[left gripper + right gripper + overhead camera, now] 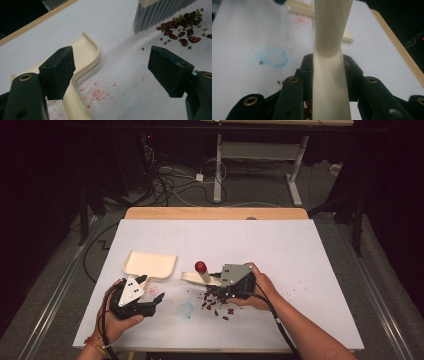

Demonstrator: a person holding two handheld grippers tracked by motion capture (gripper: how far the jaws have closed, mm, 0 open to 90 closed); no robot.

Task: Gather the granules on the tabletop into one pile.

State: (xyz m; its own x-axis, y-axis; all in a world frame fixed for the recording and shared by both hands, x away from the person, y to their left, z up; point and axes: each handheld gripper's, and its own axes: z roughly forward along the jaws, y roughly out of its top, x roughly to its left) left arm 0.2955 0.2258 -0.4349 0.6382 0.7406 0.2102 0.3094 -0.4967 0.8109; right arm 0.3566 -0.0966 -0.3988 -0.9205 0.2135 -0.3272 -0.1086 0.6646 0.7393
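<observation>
The beans sit in a loose scatter on the near middle of the table, dark red ones mixed with small green ones, right under the brush. The brush runs left to right, its red knob at the left end and its cream handle leading right into the right hand-held gripper, whose jaws are clamped tight on the handle. In the left gripper view the grey bristles stand just beside the left edge of the pile. The dustpan lies to the left and a touch farther off, well apart from the beans, its handle pointing near. The left hand-held gripper, jaws wide apart and holding nothing, hovers right at that handle. So, as I judge it, the sweep has to go leftward, and the left hand is the nearer one to steady the pan.
</observation>
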